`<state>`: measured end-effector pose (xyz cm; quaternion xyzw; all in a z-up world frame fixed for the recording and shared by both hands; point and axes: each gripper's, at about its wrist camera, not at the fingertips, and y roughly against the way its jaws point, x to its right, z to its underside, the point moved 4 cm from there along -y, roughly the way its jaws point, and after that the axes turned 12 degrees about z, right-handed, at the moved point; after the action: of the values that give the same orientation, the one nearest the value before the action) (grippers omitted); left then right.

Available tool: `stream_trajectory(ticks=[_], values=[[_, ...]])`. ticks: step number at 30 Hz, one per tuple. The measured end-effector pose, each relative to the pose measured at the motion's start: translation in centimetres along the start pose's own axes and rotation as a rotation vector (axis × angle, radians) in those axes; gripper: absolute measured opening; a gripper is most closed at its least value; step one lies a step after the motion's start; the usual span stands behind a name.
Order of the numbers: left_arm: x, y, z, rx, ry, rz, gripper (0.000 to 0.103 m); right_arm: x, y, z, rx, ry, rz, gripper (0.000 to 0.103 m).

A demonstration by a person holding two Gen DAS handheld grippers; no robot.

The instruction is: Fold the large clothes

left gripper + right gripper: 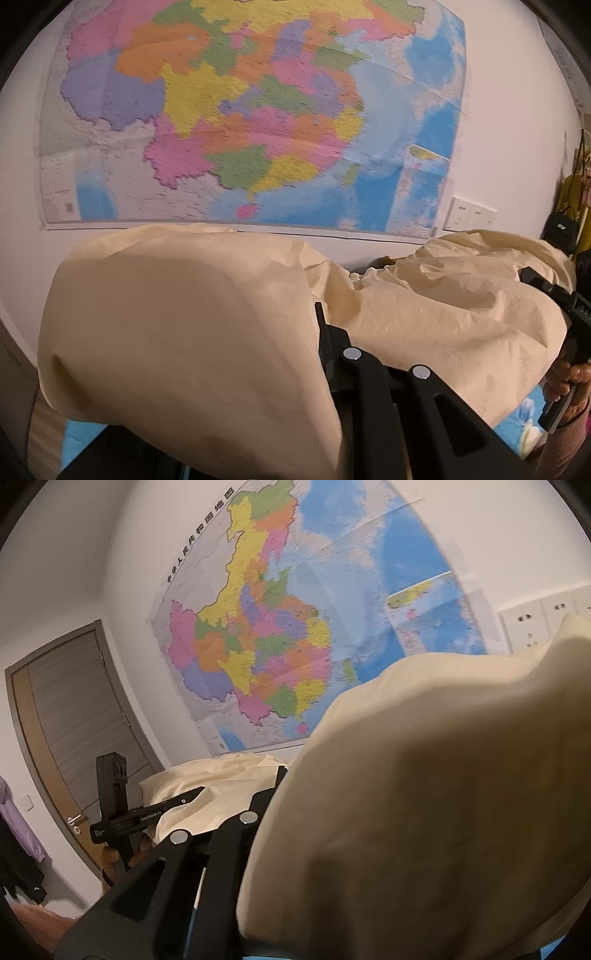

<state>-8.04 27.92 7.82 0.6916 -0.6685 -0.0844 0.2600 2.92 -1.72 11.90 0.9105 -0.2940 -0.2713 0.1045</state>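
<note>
In front of the wall map (pixel 236 110), a big cream-yellow cloth (pixel 192 332) is lifted up in the air between the two tongs. Its long side runs across, from the left tongs (pixel 321 325) over to the right tongs (pixel 280 775). The cloth looks soft and thin, with many small wrinkles, and it puffs up and hangs over both tongs like a tent. It hides the tips of each one, so I cannot tell how far either is open, though the cloth drapes over both and touches them. In the left view, the other tongs show far right with a hand (pixel 569 376) on the handle. A brown door (pixel 74 731) stands at the left of the right view. White wall sockets (pixel 472 214) sit just beside the map.
</note>
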Motion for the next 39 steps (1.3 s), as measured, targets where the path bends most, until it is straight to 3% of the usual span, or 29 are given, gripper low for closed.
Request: stream_trajectory(ticks=[12,39], values=[[-4.6,2.4,-0.7,0.024,0.026,-0.106,0.012,-3.4,-5.3,-0.4,-0.044,0.034,-0.081,0.013],[-15.3,3.7,-4.4,0.038,0.088,-0.274,0.012,-10.1,-16.3,-1.2,-0.119,0.13,-0.147,0.013]])
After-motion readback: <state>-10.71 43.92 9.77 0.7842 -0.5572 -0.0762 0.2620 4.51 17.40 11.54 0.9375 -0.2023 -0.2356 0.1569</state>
